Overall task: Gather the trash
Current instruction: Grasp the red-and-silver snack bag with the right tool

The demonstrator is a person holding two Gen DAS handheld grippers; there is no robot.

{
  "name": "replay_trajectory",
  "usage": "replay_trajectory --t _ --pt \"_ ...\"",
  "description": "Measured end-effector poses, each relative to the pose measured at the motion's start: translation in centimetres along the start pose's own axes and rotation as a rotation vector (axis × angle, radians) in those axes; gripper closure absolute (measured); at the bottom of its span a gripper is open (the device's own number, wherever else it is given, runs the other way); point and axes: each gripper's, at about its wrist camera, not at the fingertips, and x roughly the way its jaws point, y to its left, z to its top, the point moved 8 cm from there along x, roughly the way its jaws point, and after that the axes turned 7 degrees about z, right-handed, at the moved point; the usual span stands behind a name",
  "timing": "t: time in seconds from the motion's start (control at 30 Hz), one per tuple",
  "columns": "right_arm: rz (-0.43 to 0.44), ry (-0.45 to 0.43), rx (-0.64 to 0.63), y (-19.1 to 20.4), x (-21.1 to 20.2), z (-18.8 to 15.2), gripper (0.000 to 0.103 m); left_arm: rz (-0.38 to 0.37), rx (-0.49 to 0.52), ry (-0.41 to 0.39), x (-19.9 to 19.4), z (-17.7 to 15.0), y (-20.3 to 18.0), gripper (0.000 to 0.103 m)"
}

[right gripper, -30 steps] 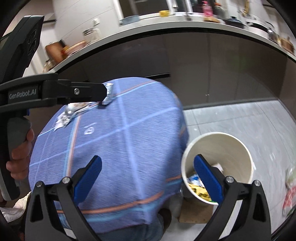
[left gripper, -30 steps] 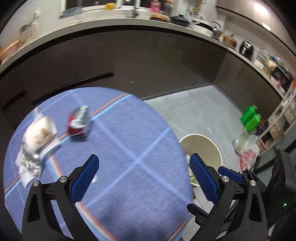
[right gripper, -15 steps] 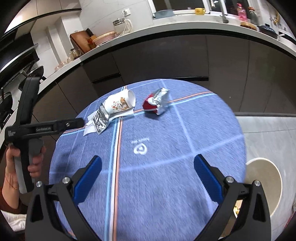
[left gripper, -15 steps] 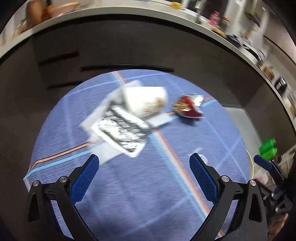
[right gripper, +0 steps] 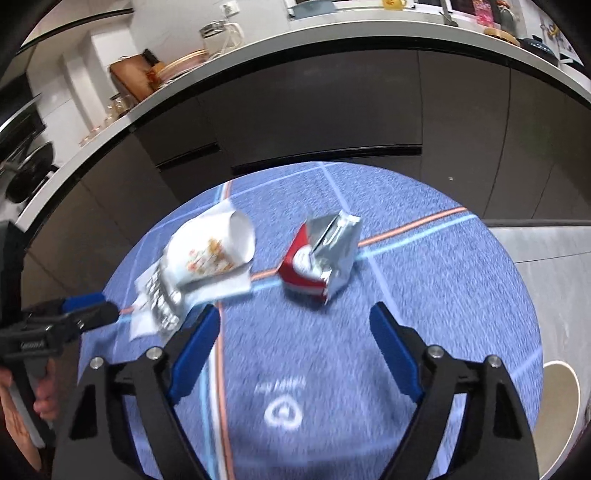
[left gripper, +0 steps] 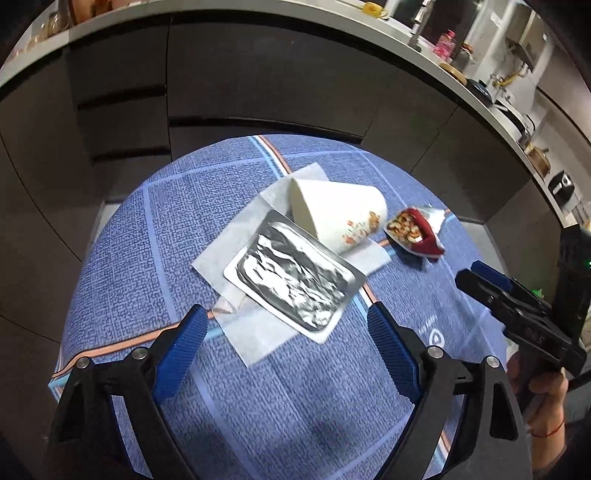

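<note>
On the round table with a blue cloth (left gripper: 177, 229) lie a silver foil pouch (left gripper: 291, 277), a white paper napkin (left gripper: 258, 339) under it, a tipped white paper cup (left gripper: 340, 214) and a torn red snack packet (left gripper: 413, 232). My left gripper (left gripper: 284, 343) is open and empty, just short of the foil pouch. My right gripper (right gripper: 295, 339) is open and empty, just short of the red and silver snack packet (right gripper: 321, 254). The cup (right gripper: 210, 251) and the foil pouch (right gripper: 162, 299) lie to its left. Each gripper shows in the other's view.
A cream waste bin (right gripper: 557, 406) stands on the floor at the table's right edge. Dark cabinets (left gripper: 258, 74) under a cluttered counter (right gripper: 332, 26) curve behind the table. Grey floor (right gripper: 546, 240) lies to the right.
Both grippers have swung from the bin side toward the trash and closed in on it. The left now faces the foil pouch, the right the snack packet. Both stay open.
</note>
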Motion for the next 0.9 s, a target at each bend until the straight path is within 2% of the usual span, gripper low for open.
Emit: replay_trajectory --t 0.2,0.3,0.4,0.47,0.63,0.8,0.83,0.87,0.9 --pt "-0.040 0.007 0.052 -1.4 2.8 1.7 0.025 -0.014 -0.124 0.037 2.0 2.0 0.9 0.016" --pt "-0.043 0.012 0.067 -1.6 4.0 2.2 0.028 0.003 -0.145 0.052 3.2 3.0 0.6 0.014" --pt "-0.042 0.025 0.072 -1.7 5.0 2.3 0.040 0.014 -0.141 0.063 4.4 3.9 -0.1 0.013" --pt "-0.041 0.029 0.072 -1.7 5.3 2.1 0.062 0.019 -0.136 0.071 5.1 4.2 -0.5 0.013" --pt "-0.036 0.013 0.027 -0.9 4.2 1.2 0.064 0.051 -0.111 0.096 6.4 4.2 -1.1 0.013" --pt "0.005 -0.013 0.005 0.7 1.9 -0.2 0.067 0.074 -0.116 0.118 7.4 3.4 -1.3 0.014" --pt "0.008 -0.014 -0.003 1.1 1.5 -0.5 0.085 0.083 -0.107 0.117 7.6 3.3 -1.3 0.015" --pt "0.015 -0.005 -0.005 1.3 1.2 -1.0 0.094 0.095 -0.096 0.110 7.5 3.2 -1.4 0.018" --pt "0.017 -0.001 -0.001 1.4 0.9 -1.4 0.095 0.110 -0.078 0.106 7.4 3.1 -1.6 0.027"
